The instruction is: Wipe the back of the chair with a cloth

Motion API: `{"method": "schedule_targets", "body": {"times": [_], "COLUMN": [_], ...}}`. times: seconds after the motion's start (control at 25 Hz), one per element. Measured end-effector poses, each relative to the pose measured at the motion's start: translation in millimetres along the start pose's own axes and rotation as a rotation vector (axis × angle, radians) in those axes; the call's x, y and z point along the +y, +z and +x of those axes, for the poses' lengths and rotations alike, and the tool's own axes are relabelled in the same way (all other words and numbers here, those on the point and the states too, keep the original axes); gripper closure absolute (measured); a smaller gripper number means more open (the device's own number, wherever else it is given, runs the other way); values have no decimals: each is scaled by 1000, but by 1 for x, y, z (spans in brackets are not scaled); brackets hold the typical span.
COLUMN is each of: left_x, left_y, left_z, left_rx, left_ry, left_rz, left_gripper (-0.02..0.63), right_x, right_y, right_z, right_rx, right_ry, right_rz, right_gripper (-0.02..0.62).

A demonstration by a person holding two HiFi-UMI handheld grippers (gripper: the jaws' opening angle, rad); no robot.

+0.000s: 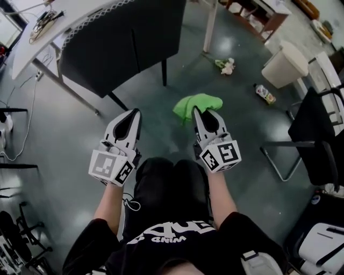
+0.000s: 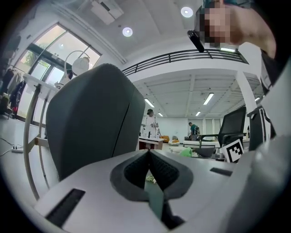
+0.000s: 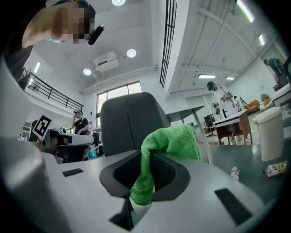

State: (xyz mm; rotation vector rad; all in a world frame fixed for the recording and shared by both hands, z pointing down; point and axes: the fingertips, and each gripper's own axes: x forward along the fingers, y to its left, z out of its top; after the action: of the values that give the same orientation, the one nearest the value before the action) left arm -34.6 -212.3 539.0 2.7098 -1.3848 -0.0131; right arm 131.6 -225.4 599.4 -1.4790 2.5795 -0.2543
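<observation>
- The left gripper (image 1: 134,114) is held low over the person's lap. Its jaws are closed tip to tip with nothing between them.
- The chair (image 1: 118,43) stands ahead and to the left, pushed against a table (image 1: 80,16). It is well apart from both grippers and its dark back faces the person.
- The right gripper (image 1: 200,114) is held level with the left. Its jaws are clamped on a fold of the green cloth (image 1: 198,103), and the rest bunches out past the tips.
- Step in hand, as judged: the approach. The cloth is gripped, but no contact with the chair back has been made and no wiping is evident.
- Next move, as judged: the right gripper is to be carried forward and left until the loose cloth lies flat on the back. The left gripper could be used to steady the chair.
- The head view alone gives the gap between grippers and chair.
- The left gripper view alone confirms the closed, empty jaws (image 2: 148,154), with the chair (image 2: 91,118) looming to the left.
- The right gripper view alone shows the cloth (image 3: 168,145) pinched deep between the pads, with the chair (image 3: 129,120) straight ahead.
</observation>
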Motion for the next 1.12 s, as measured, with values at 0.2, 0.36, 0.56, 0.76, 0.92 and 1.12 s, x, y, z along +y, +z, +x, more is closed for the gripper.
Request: {"method": "schedule_targets", "body": {"times": [0.2,0.36,0.56,0.76,0.92,1.12], "left_x": [5,1,-5,-6,-1,-1], "left_y": [-28,-36,-38,-34,-31,-30], "left_z": [-10,-19,-22,-26,-29,-28], "left_rx": [-8,-18,-32,-37,-44,-49], "left_ry": [29,34,27,24,23,6], "left_rz": [4,2,3,3,-1,-15], "left_gripper": [607,607,607,607,607,607], "right_x": [5,1,1,4,-12,-40], "right_y": [-24,-30,-26,-14,23,73], "right_z": [1,-2,0,16,44,69], "right_rx": [5,5,3,5,-22,-60], "right_ry": [30,29,47,73,74,64], "right_rz": [-14,-40,-44,-71,-136,-185], "right_gripper": [548,548,548,548,548,548]}}
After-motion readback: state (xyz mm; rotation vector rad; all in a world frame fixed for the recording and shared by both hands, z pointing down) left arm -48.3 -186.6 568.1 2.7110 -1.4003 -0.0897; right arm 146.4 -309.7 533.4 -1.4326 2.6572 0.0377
